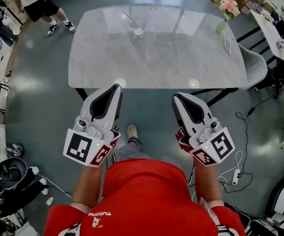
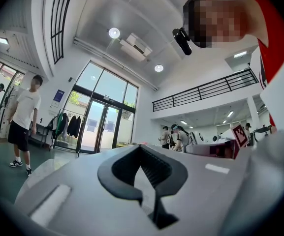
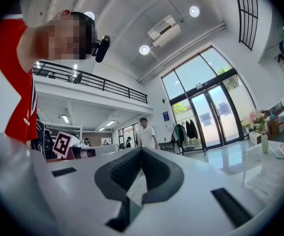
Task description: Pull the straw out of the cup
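A clear glass cup [image 1: 137, 29] with a thin straw [image 1: 128, 17] leaning out of it stands near the far edge of the grey marble table [image 1: 156, 58]. My left gripper [image 1: 116, 87] and right gripper [image 1: 175, 98] are held side by side just short of the table's near edge, far from the cup. Both point towards the table. In the left gripper view the left gripper [image 2: 141, 149] has its jaws together with nothing between them. The right gripper [image 3: 141, 152] looks the same in its own view. The cup shows in neither gripper view.
A vase of pink flowers [image 1: 227, 10] and a white card [image 1: 227, 43] stand at the table's far right. A grey chair [image 1: 258, 65] is at the right end. A person [image 1: 42, 4] stands beyond the far left corner. Cables [image 1: 240, 167] lie on the floor at right.
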The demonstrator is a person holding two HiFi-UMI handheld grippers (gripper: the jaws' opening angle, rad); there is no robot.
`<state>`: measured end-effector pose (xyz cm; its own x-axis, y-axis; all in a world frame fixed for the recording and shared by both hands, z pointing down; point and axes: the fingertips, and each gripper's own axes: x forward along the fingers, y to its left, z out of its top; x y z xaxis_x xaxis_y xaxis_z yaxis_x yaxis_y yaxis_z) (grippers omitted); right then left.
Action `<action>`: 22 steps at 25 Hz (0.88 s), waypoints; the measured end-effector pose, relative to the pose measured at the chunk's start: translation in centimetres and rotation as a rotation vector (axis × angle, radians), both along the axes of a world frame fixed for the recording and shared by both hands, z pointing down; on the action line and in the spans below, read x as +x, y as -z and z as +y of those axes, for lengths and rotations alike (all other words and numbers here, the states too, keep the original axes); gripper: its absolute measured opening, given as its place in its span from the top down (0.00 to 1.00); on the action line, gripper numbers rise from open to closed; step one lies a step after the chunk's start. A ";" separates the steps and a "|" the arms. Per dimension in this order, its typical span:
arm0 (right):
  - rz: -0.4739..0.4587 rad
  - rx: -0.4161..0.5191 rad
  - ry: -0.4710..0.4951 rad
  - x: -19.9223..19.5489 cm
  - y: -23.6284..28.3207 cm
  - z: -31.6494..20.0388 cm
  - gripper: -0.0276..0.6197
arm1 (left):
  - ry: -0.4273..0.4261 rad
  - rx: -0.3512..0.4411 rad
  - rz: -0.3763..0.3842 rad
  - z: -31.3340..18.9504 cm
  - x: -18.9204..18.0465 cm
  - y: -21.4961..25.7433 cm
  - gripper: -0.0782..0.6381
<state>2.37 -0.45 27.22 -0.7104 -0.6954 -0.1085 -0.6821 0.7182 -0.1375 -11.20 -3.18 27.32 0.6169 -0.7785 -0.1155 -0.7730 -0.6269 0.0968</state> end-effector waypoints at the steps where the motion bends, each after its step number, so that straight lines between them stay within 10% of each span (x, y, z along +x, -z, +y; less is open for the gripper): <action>1: 0.002 -0.002 -0.009 -0.5 0.0 -1.2 0.96 | -0.008 0.001 0.000 -1.2 -0.5 0.0 0.88; 22: 0.045 -0.015 -0.066 -3.3 -0.3 -14.4 0.96 | -0.002 -0.039 0.073 -16.5 -3.8 -1.6 0.88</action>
<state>-0.89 -14.83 27.53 -0.6670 -0.7421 -0.0671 -0.7335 0.6697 -0.1158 -14.95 -19.64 28.96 0.6099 -0.7818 -0.1296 -0.7615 -0.6234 0.1775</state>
